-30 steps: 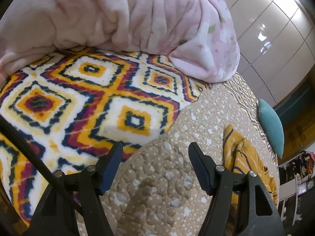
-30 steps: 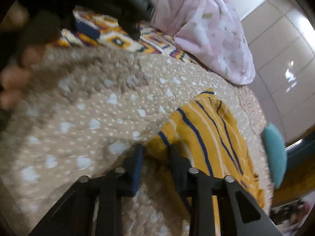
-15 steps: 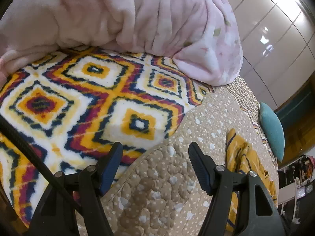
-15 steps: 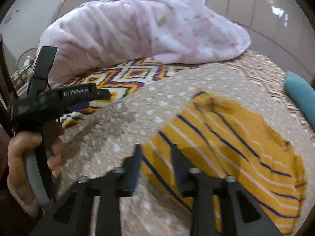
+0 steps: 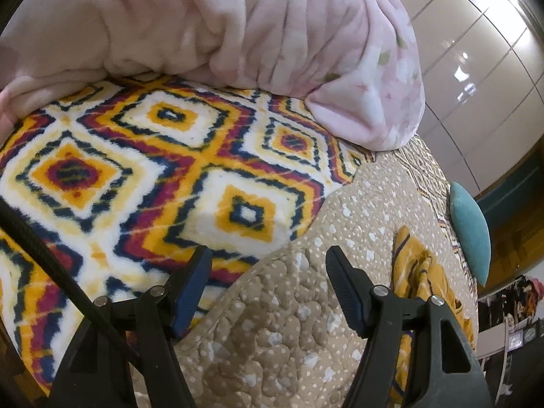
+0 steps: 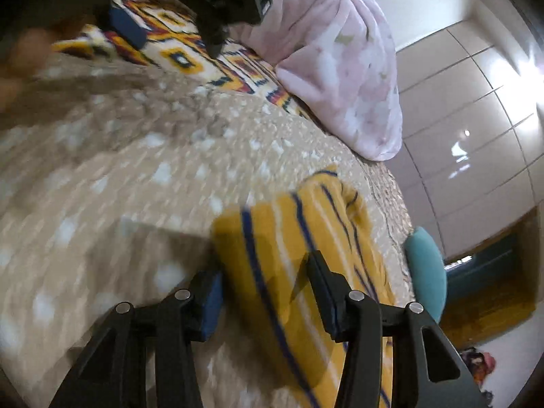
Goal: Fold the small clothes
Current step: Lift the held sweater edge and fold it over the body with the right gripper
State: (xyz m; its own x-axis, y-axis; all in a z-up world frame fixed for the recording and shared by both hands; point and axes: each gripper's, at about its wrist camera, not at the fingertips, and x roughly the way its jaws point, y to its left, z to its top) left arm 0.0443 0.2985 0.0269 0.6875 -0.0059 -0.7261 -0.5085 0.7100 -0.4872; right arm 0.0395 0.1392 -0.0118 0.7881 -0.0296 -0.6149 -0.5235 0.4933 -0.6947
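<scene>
Your right gripper (image 6: 265, 282) stands with its jaws apart, and the near edge of the yellow striped garment (image 6: 289, 238) lies between them; the picture is blurred, so you cannot be sure if a pad touches the cloth. The garment lies on the beige quilt (image 6: 119, 187), partly bunched, near the teal cushion (image 6: 425, 272). Your left gripper (image 5: 268, 278) hovers with its jaws wide and empty over the border where the quilt meets the patterned blanket (image 5: 136, 156), well apart from the garment (image 5: 418, 272).

I judge the step in hand is to take the garment's edge. Go low, so that one finger slides under the cloth only and does not pinch the quilt with it. Take a corner rather than the middle of the edge, and bring the left gripper over to the other corner, so the cloth can open flat.

The surface is soft and padded, so it gives under pressure. A pink blanket (image 5: 238, 34) is piled behind, and glossy wardrobe doors (image 5: 476, 61) close the room.
</scene>
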